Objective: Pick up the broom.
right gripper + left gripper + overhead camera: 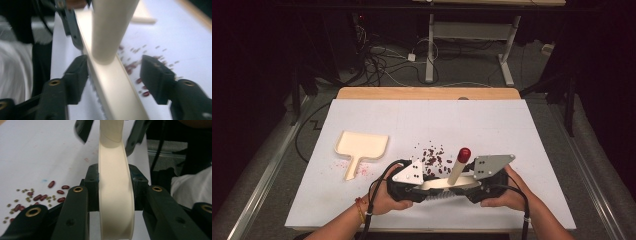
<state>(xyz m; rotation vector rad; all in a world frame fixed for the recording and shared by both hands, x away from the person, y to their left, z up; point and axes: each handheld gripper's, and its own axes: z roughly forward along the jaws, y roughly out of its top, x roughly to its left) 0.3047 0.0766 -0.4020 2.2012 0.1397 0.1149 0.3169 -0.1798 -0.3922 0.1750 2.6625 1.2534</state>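
A cream hand brush point(447, 183) lies across the front of the white table, its round handle point(457, 169) with a red tip point(464, 154) rising at a tilt. My left gripper point(422, 187) is shut on one end of the brush head point(115, 195), pads pressing both sides. My right gripper point(473, 188) stands open around the other end; in the right gripper view the brush bar point(112, 85) and handle point(110, 30) run between its jaws, and the right jaw stays clear of them. Red and small green beans point(434, 159) are scattered just beyond the brush.
A cream dustpan point(360, 148) lies at the left of the white mat point(512, 130), with faint red marks beside it. Beans point(40, 197) spread to the left of my left gripper. A wooden table edge point(427, 93) runs along the back; cables cover the floor beyond.
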